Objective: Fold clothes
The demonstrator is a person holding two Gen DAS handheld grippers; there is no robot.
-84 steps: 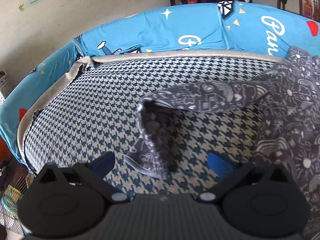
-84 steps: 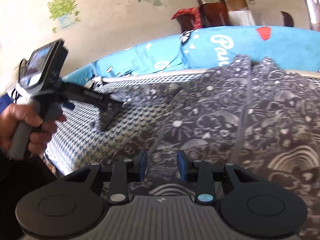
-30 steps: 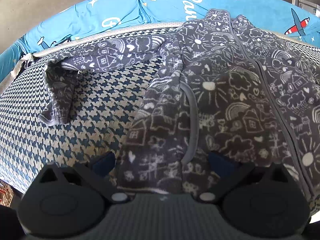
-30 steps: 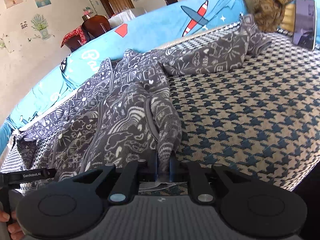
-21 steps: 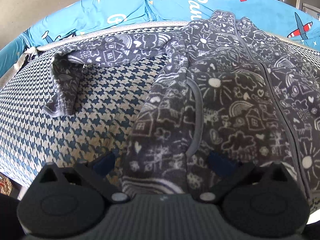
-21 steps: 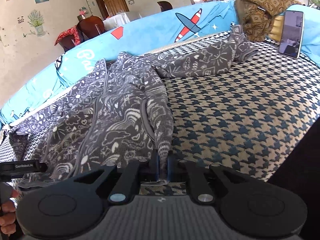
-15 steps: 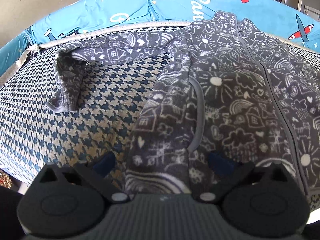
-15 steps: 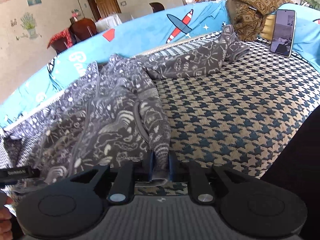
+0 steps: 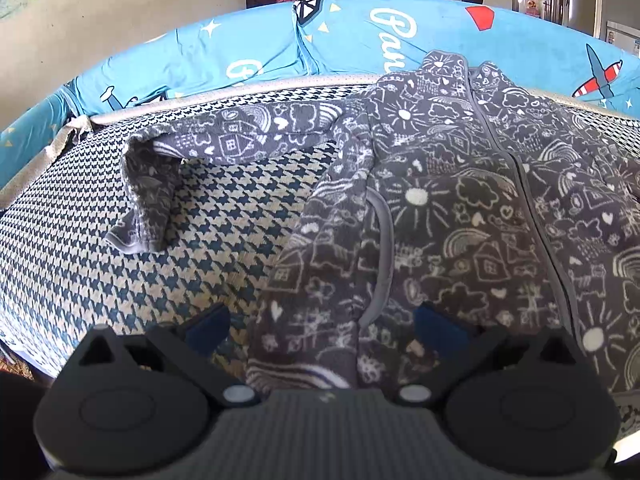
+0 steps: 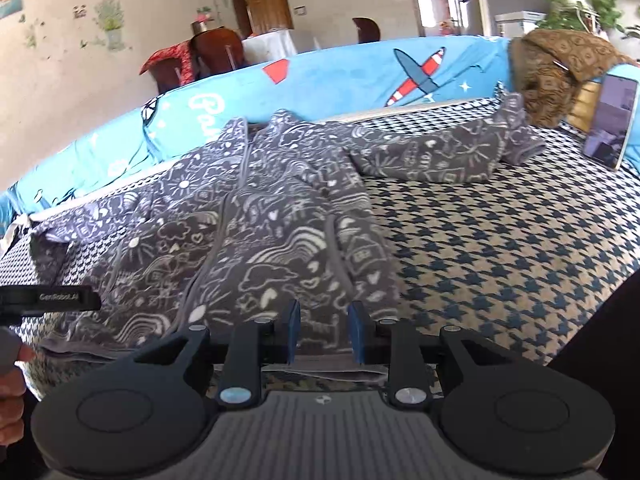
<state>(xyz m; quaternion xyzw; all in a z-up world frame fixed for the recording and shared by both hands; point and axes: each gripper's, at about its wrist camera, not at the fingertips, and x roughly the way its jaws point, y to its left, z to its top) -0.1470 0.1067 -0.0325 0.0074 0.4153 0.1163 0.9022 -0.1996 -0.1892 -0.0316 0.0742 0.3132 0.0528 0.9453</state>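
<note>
The right gripper (image 10: pixel 323 332) has just let go: half a second ago its jaws pinched the near hem of the grey patterned jacket (image 10: pixel 256 240), and now they stand apart over that hem, which lies flat at the near edge of the houndstooth sofa seat (image 10: pixel 500 248). The left gripper (image 9: pixel 322 326) hovers at the jacket's near left corner, jaws wide open as before, holding nothing. The jacket lies front up and zipped, collar toward the far blue backrest (image 9: pixel 260 48). One sleeve (image 9: pixel 224 140) reaches left, its cuff drooping; the other sleeve (image 10: pixel 440 156) stretches right toward a propped phone (image 10: pixel 610 120). The garment looks spread and squared, likely ready for its sleeves to be folded inward.
</note>
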